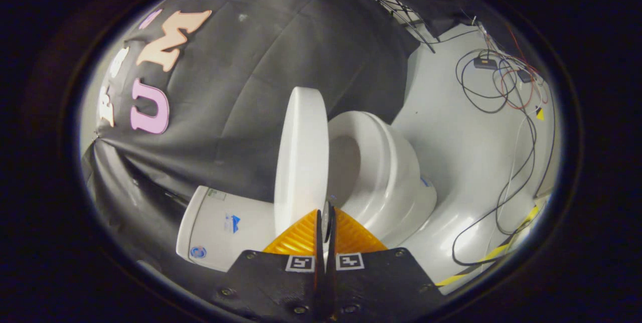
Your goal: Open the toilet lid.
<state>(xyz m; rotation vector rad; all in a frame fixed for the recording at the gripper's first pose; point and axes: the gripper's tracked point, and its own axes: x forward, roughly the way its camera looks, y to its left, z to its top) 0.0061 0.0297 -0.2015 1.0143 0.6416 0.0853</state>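
The view is rolled sideways. A white toilet stands on a pale floor, its tank (pixel 220 227) against the black cloth. The toilet lid (pixel 301 157) is lifted well off the seat (pixel 373 137) and stands almost square to it, so the seat opening (pixel 343 167) shows. My gripper (pixel 326 225) sits at the lid's rim by the hinge end. Its fingers (pixel 301 237) are nearly together, with a thin strip of the lid's edge pinched between them. The bowl (pixel 401 197) lies just beyond the fingers on the seat side.
Black and red cables (pixel 501 87) loop over the pale floor (pixel 461 152) beyond the toilet, with small boxes on them. A yellow and black strip (pixel 501 250) runs along the floor's edge. The black cloth wall (pixel 241 87) hangs right behind the tank.
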